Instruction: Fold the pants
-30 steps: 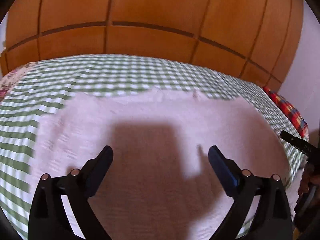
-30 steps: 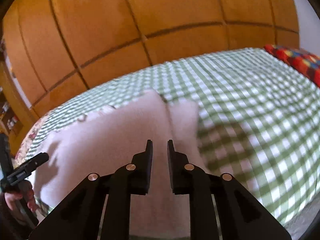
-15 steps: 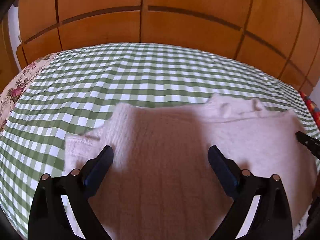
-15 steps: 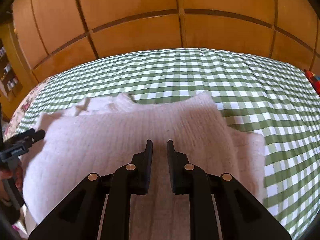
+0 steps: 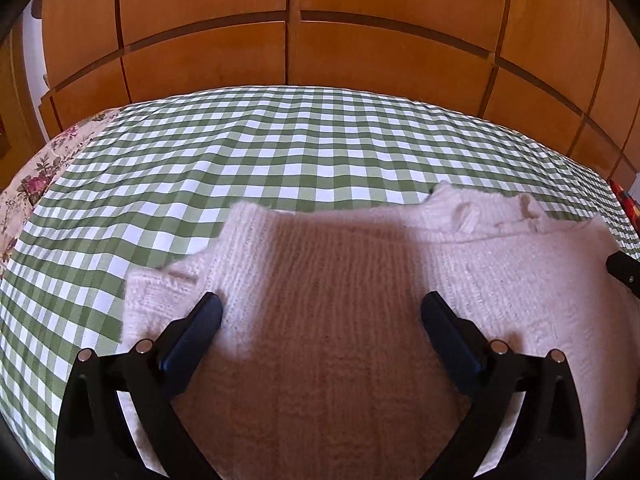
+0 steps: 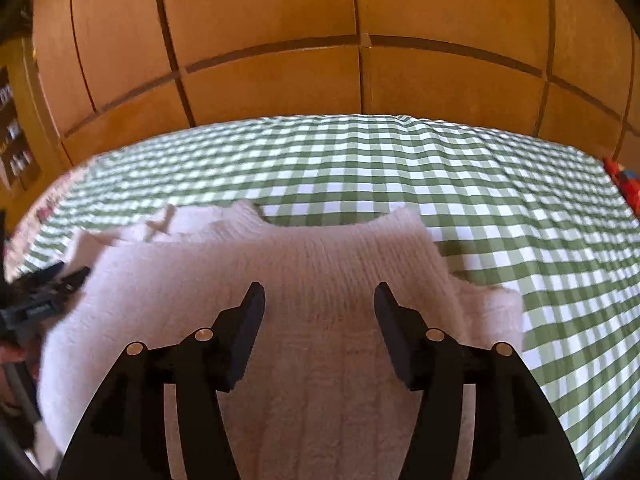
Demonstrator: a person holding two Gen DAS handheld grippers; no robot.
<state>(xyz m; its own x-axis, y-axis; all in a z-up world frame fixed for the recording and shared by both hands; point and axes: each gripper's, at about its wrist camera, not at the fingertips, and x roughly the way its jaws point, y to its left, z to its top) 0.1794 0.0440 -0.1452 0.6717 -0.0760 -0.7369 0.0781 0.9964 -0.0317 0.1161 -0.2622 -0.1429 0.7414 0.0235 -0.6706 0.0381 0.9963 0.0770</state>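
Observation:
Pale pink knitted pants (image 5: 340, 280) lie folded on the green checked bedspread (image 5: 240, 152), waistband with drawstring at the far right in the left wrist view. My left gripper (image 5: 320, 308) hovers over them, wide open, nothing between its fingers. In the right wrist view the same pants (image 6: 312, 264) fill the near middle, drawstring at the far left. My right gripper (image 6: 318, 298) is over the fabric with its jaws opening; nothing is pinched between them. Each gripper's tip shows at the other view's edge: right gripper (image 5: 624, 270), left gripper (image 6: 44, 292).
Orange wooden wardrobe doors (image 5: 320, 40) stand behind the bed. A floral pillow (image 5: 36, 176) lies at the bed's left end and a red patterned cloth (image 6: 622, 178) at the right end. Bare bedspread (image 6: 520, 208) stretches beyond and right of the pants.
Both views swung across the pants during the first half second, then held still. The right gripper's jaws went from nearly shut to spread apart. The left gripper stayed open.

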